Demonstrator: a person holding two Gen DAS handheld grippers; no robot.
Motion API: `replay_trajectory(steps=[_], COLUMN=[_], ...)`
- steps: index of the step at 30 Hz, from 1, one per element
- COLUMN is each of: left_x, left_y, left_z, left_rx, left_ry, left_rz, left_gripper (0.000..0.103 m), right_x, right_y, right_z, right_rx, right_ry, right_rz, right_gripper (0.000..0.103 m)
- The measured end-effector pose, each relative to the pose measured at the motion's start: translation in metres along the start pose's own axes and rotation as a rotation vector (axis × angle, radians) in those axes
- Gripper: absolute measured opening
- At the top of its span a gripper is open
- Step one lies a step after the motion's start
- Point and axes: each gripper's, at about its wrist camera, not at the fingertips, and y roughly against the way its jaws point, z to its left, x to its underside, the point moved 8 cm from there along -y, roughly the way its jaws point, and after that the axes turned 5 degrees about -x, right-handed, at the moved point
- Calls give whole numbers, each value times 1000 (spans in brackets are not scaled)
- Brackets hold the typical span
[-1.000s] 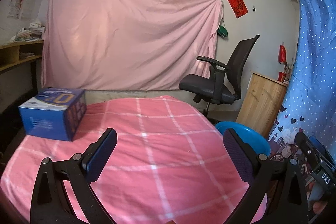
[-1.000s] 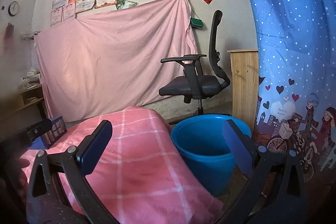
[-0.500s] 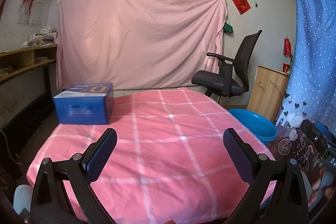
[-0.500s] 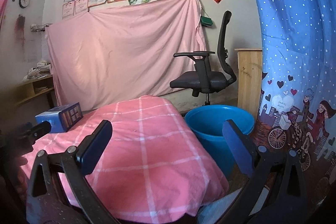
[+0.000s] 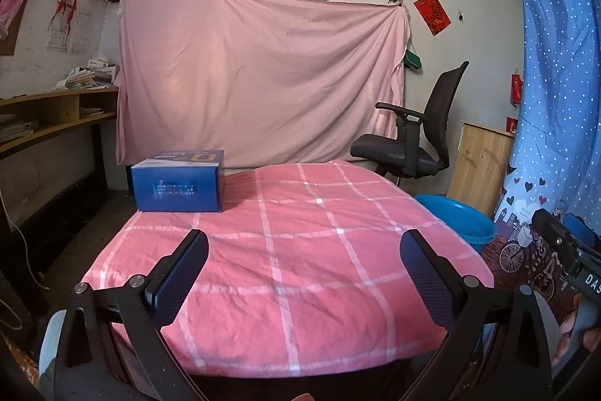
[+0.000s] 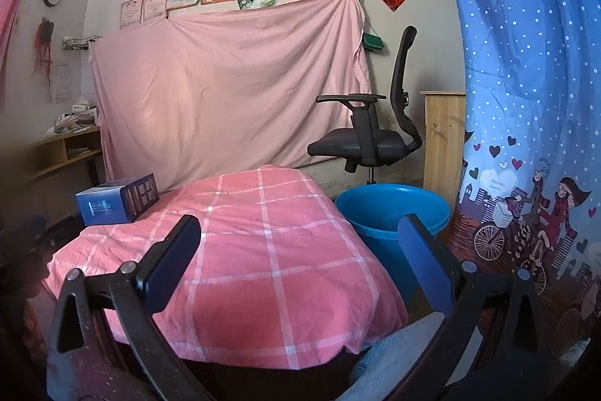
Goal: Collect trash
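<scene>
A blue cardboard box (image 5: 178, 181) rests at the far left corner of a table under a pink checked cloth (image 5: 300, 243); the right wrist view shows the same box (image 6: 116, 200) at the table's left edge. A blue plastic bucket (image 6: 392, 213) stands on the floor by the table's right side, its rim (image 5: 462, 217) just visible in the left wrist view. My left gripper (image 5: 300, 273) hangs open over the near edge of the cloth, holding nothing. My right gripper (image 6: 300, 262) is open too, with its right finger in front of the bucket.
A black office chair (image 6: 368, 134) and a wooden cabinet (image 6: 443, 138) stand behind the bucket. A blue dotted curtain (image 6: 526, 100) hangs on the right. Wooden shelves (image 5: 49, 115) run along the left wall, and a pink sheet (image 5: 259, 77) covers the back wall.
Both grippers have pulled back from the table and risen, so the whole tabletop and more of the room show. Both stayed open. The box and bucket have not moved.
</scene>
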Motion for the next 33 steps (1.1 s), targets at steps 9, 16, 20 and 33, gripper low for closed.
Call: replay_trajectory(steps=[9,16,20,33], left_x=[10,18,19,25], left_y=[17,27,27,19], left_z=[11,1,1,10], left_rx=[-21,-9,-5,-27], left_ry=[20,-30,-33,-2], left_rz=[-31,-50,-58,-24], left_gripper=[100,100,100,100], right_x=[7,13,20,29], right_y=[19,25,19,9], right_z=[14,33,40,32], right_rx=[1,-25,-23,-7], right_ry=[26,62,90,62], right_rz=[-29,-22,4,48], right_gripper=[103,103,103,103])
